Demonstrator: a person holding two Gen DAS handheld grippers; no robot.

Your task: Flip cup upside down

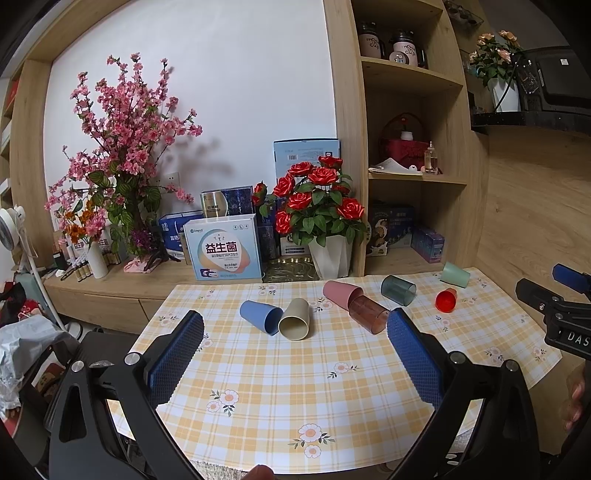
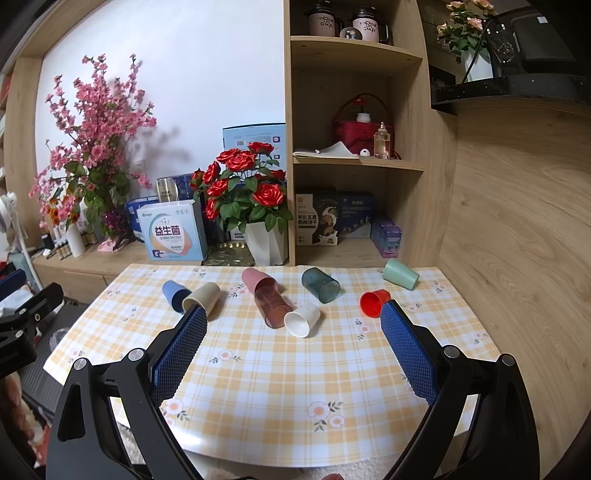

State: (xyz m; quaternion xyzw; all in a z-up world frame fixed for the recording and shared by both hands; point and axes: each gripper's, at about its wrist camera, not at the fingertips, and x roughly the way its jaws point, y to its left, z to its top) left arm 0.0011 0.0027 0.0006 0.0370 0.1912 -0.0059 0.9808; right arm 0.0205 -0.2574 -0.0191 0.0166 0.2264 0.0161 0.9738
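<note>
Both my grippers, left (image 1: 295,325) and right (image 2: 293,321), hang spread and empty above the checked tablecloth (image 2: 280,387); just ahead, cups lie toppled, a white cup (image 2: 303,319) nearest. Approach stage; next, I'd judge, close on one.

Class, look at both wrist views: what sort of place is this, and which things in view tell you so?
Most likely a room in a home. A checked floral tablecloth covers the table, a pot of red roses stands by it, and wooden shelves hold mugs and food boxes.
</note>
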